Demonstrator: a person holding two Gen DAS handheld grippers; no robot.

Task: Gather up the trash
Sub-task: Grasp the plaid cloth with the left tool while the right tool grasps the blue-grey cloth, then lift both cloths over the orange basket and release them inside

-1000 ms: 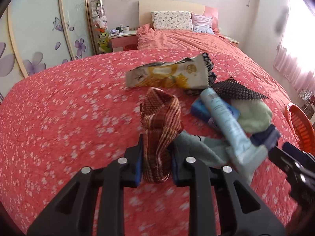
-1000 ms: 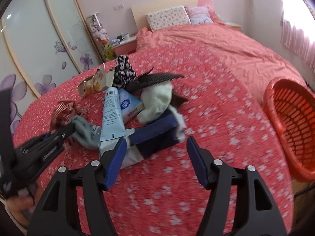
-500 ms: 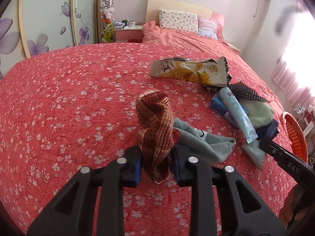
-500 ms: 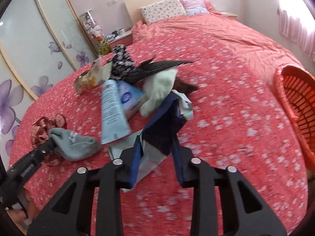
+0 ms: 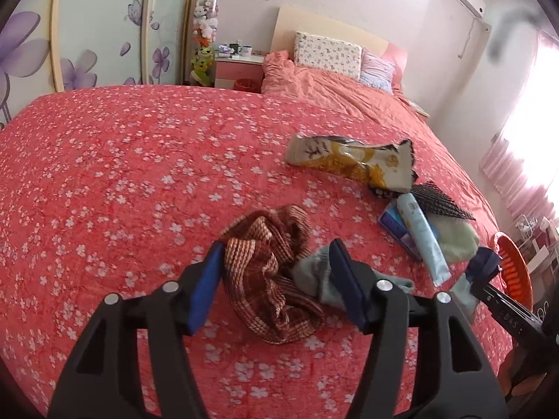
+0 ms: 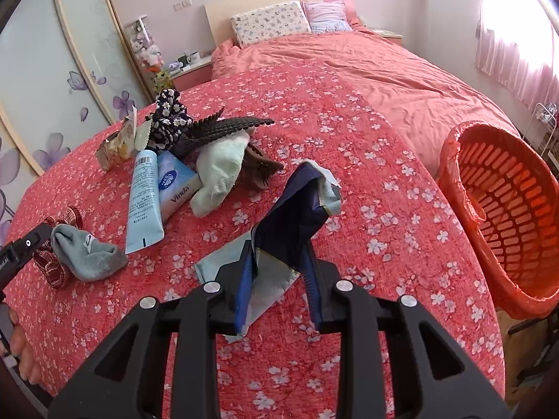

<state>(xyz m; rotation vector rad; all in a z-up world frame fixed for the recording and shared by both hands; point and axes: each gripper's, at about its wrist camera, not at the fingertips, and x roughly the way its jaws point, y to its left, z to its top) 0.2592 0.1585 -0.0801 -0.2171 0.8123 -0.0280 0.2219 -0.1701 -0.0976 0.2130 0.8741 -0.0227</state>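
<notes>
My left gripper [image 5: 276, 282] is open above a crumpled brown checked cloth [image 5: 272, 276] lying on the red floral bedspread, with a grey sock [image 5: 316, 274] beside it. My right gripper [image 6: 277, 282] is shut on a dark blue and silver wrapper [image 6: 297, 216] and holds it up off the bed. A yellow snack bag [image 5: 353, 164], a light blue tube [image 6: 144, 195], a Vinda tissue pack [image 6: 176, 183], a pale green sock [image 6: 220, 171] and a black mesh piece [image 6: 223, 127] lie in a heap. The orange basket [image 6: 503, 209] stands at the bed's right side.
Pillows [image 6: 270, 21] and a pink duvet lie at the head of the bed. A nightstand [image 5: 237, 66] and a wardrobe with flower decals [image 5: 87, 35] stand on the left. A brown hair claw [image 6: 260, 171] and a dark floral cloth [image 6: 171, 118] lie by the heap.
My left gripper opened and let go of the brown checked cloth, which dropped onto the bed. My right gripper closed on the blue wrapper and lifted it.
</notes>
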